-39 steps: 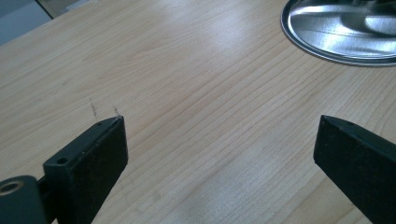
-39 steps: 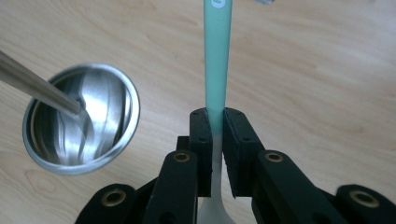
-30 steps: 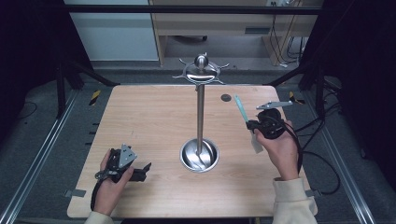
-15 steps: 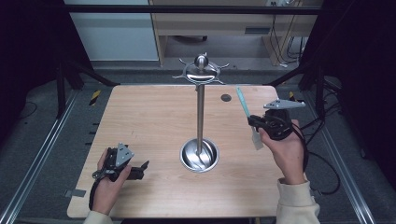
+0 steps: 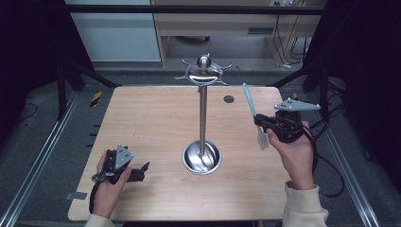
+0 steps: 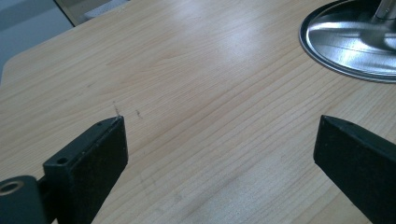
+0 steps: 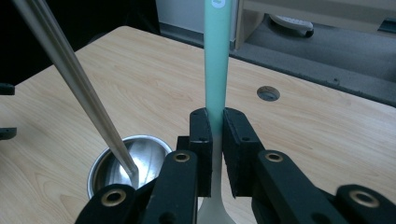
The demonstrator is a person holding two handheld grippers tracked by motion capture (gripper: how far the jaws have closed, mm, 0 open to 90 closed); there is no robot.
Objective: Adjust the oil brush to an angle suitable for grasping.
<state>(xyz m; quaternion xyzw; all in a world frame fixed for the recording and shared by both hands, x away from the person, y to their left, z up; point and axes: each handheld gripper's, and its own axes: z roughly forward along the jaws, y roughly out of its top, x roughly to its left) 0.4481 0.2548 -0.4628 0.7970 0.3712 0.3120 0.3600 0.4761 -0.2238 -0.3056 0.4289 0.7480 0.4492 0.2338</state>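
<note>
Wooden table [image 5: 156, 118]: at its near left corner the left gripper [image 5: 142, 169] rests low, jaws wide apart and empty. A steel stand [image 5: 202, 118] rises mid-table. At the right, the right gripper [image 5: 259, 120] clamps a spatula [image 5: 253, 113] mid-length, teal handle pointing up and away, pale blade down.

a lab-style recording bay — wooden table [image 5: 156, 123] inside black framing [image 5: 189, 9], floor rails [image 5: 42, 156], cables [image 5: 288, 33].

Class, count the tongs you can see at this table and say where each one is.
2. Left tongs rest open on the table's near-left; right tongs, raised at the right, grip a spatula.
</note>
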